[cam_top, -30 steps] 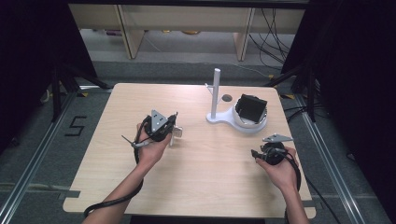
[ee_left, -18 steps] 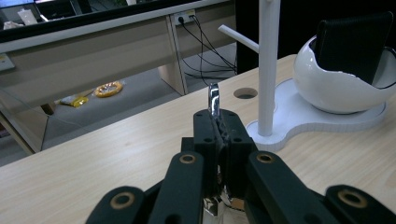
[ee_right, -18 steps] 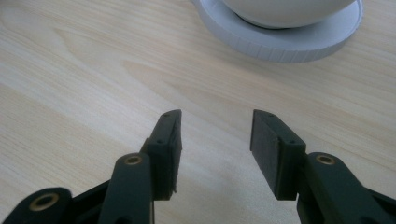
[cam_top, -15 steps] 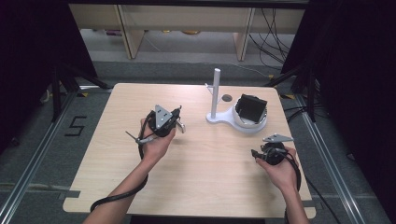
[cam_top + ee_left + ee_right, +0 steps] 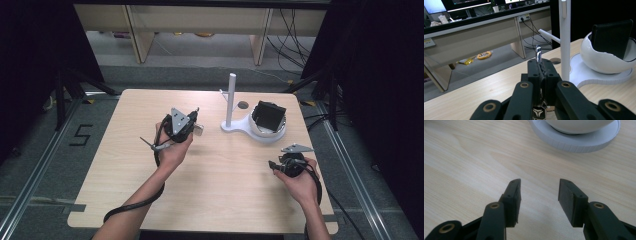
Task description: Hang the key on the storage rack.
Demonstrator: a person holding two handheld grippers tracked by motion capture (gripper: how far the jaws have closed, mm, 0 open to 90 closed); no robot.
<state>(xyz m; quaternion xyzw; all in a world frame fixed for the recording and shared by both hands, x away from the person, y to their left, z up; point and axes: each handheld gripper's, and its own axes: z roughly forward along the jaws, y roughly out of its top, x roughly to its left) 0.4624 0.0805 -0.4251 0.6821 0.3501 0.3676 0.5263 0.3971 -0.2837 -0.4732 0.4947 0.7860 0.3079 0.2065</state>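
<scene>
Our left gripper [image 5: 541,72] has its black jaws pressed together on a small, thin silvery metal piece [image 5: 538,53], which stands upright above the pads, lifted over the light wooden table [image 5: 150,190]. Only a narrow edge appears clamped, so we judge a tilt or knock could slip it free. Just ahead rises the white upright post [image 5: 564,37] of a white stand whose rounded cup [image 5: 609,61] holds a black box [image 5: 612,37]; the post is the nearest obstacle. Our right gripper [image 5: 539,195] rests low, jaws spread and empty, near the stand's base.
</scene>
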